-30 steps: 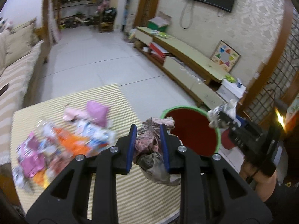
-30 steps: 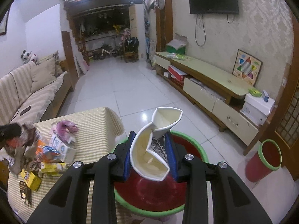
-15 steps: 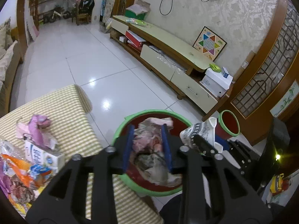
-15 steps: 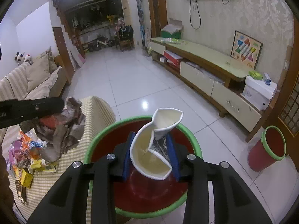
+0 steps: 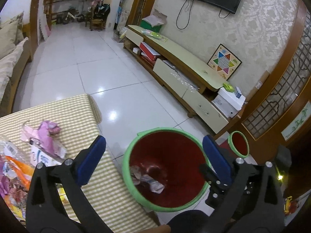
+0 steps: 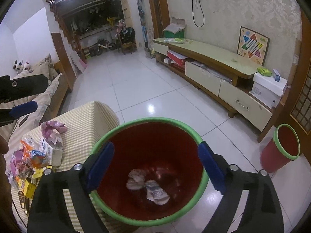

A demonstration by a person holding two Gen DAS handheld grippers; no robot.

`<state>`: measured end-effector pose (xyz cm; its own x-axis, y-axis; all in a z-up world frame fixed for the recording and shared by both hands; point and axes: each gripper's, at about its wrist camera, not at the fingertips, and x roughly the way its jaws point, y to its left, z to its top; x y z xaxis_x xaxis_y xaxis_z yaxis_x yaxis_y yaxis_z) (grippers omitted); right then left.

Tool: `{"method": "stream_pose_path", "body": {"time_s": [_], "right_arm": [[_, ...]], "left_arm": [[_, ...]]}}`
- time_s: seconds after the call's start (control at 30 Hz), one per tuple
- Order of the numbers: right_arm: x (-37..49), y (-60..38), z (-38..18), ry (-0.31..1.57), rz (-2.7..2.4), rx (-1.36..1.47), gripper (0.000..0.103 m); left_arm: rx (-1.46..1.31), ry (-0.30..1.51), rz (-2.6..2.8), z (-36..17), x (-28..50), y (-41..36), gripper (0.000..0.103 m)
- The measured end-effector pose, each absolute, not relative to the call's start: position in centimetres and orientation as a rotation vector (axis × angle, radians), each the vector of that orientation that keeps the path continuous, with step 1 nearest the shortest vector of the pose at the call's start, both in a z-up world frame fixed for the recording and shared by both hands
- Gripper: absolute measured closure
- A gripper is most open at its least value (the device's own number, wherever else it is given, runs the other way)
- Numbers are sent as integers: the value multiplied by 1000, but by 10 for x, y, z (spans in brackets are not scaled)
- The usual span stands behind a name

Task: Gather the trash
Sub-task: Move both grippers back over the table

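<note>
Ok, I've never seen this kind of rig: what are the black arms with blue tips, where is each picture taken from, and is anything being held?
Each picture comes from a camera on a hand-held two-finger gripper, looking along its fingers. The left gripper and right gripper are both opening, with nothing between the blue pads. Below them stands a red bin with a green rim; crumpled trash lies at its bottom. Beside it, a striped tablecloth carries more wrappers and cartons. A second, smaller bin stands on the floor further right.
</note>
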<state>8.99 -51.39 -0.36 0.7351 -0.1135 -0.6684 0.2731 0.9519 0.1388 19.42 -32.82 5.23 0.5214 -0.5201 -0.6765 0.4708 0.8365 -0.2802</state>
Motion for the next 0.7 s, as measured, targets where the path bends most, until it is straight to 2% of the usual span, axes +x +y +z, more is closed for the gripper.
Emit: {"method": "stream_pose_path", "body": {"time_s": [0.3,0.7], "right_arm": [[90,-471,10,716,-146,199,7],[101,-371,25,721,-1,100,7]], "left_arm": [[-53,831,-516,58,178,-278,6],[-114,815,-350,62,147,-151,6]]}}
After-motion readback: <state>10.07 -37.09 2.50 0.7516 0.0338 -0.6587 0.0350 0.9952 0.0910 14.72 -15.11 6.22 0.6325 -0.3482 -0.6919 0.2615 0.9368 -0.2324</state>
